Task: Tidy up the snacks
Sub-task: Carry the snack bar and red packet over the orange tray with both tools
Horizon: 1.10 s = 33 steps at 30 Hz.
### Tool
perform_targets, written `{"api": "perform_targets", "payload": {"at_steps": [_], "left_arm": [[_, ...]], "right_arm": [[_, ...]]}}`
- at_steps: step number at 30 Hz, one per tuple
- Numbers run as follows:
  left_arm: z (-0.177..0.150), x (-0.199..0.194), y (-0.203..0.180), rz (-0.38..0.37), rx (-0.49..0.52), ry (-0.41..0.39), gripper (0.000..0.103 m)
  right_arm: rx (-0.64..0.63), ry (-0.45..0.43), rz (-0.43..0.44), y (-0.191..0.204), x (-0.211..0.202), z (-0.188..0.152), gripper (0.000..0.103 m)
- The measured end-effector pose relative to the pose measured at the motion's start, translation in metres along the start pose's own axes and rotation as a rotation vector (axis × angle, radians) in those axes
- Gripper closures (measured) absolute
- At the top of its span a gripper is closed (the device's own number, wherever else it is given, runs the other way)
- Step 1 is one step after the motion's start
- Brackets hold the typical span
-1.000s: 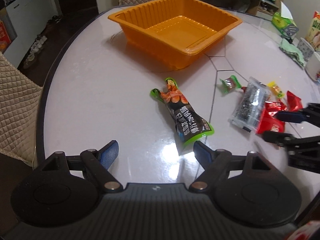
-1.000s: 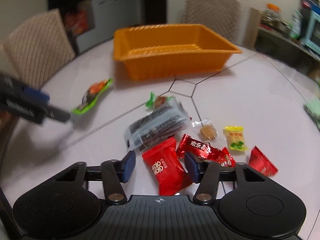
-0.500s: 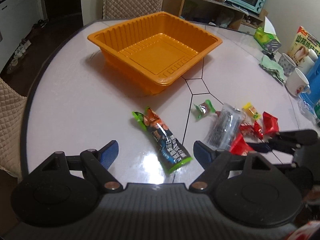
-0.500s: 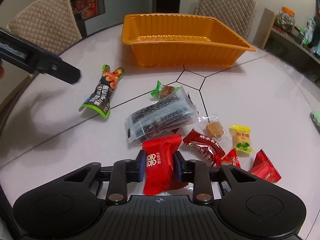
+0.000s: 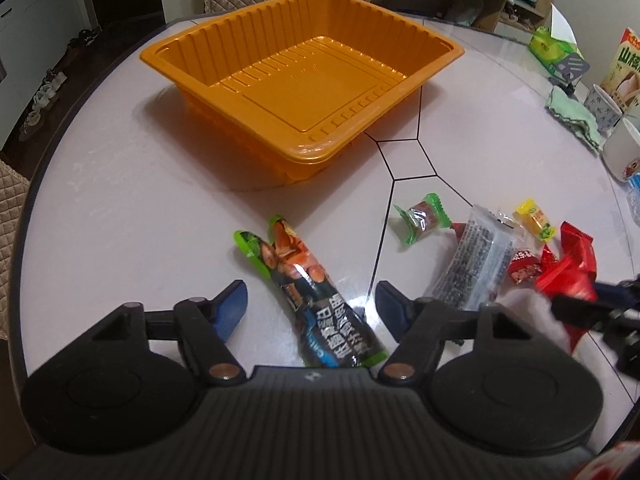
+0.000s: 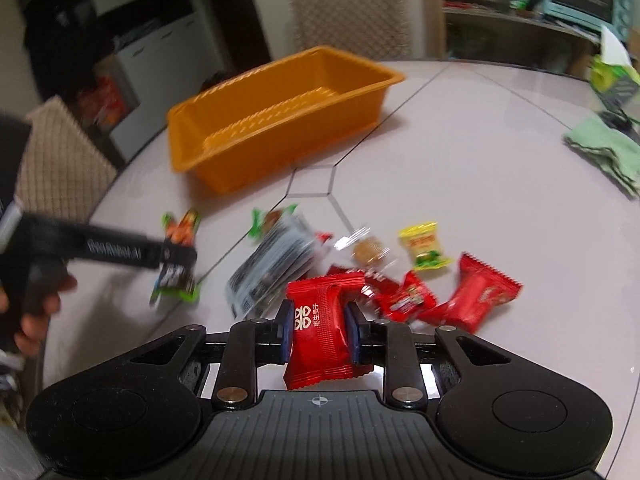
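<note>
An empty orange tray (image 5: 400, 84) stands on the white round table; it also shows in the right wrist view (image 6: 188, 152). My left gripper (image 5: 310, 306) is open, its fingers on either side of a long dark snack packet with green ends (image 5: 316, 292) that lies on the table. My right gripper (image 6: 318, 330) is shut on a red snack packet (image 6: 320, 340) and holds it above the table. In the left wrist view this packet (image 5: 570, 276) is at the far right. A clear pack of dark snacks (image 5: 474, 264) and small wrapped candies (image 5: 424, 218) lie right of centre.
More candies lie by the pile: a yellow one (image 6: 424, 244), red ones (image 6: 476, 296), a brown one (image 6: 370, 250). A green cloth (image 5: 574, 118), mugs (image 5: 622, 148) and a box stand at the table's right edge. Quilted chairs (image 6: 60, 168) surround the table.
My right gripper closed on the red packet and lifted it off the table. My left gripper moved forward so the long dark packet now lies between its open fingers.
</note>
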State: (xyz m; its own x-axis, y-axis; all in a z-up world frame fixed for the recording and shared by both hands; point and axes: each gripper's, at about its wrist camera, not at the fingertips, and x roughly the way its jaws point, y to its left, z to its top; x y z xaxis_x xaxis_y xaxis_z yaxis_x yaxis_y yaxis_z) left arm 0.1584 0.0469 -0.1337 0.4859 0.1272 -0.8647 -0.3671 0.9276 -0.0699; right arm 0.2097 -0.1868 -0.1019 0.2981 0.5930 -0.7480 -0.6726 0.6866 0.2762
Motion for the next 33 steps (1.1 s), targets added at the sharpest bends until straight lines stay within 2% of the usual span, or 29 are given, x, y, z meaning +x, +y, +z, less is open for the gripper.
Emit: {"api": "perform_targets", "payload": {"at_steps": [5,11,13,19,27,33], "left_arm": [[0.005,0.008,-0.003,0.004,0.015,0.007,0.043],[0.007,0.015,-0.001,0.01,0.01,0.023,0.053],[0.007,0.015,0.001,0.013,0.016,0.016,0.062],[0.002,0.01,0.017,-0.012,0.001,0.015,0.074],[-0.01,-0.004,0.039,-0.009,-0.002,0.013,0.077],[-0.012,-0.028,0.049,-0.013,0.007,-0.022,0.077]], "right_arm": [[0.064,-0.032,-0.011,-0.014,-0.012,0.009,0.076],[0.079,-0.04,-0.022,-0.018,-0.016,0.012,0.076],[0.084,-0.037,-0.02,-0.019,-0.015,0.012,0.076],[0.097,-0.035,-0.013,-0.02,-0.012,0.014,0.076],[0.105,-0.039,0.013,-0.017,-0.011,0.016,0.076],[0.111,-0.048,0.045,-0.011,-0.012,0.02,0.076]]}}
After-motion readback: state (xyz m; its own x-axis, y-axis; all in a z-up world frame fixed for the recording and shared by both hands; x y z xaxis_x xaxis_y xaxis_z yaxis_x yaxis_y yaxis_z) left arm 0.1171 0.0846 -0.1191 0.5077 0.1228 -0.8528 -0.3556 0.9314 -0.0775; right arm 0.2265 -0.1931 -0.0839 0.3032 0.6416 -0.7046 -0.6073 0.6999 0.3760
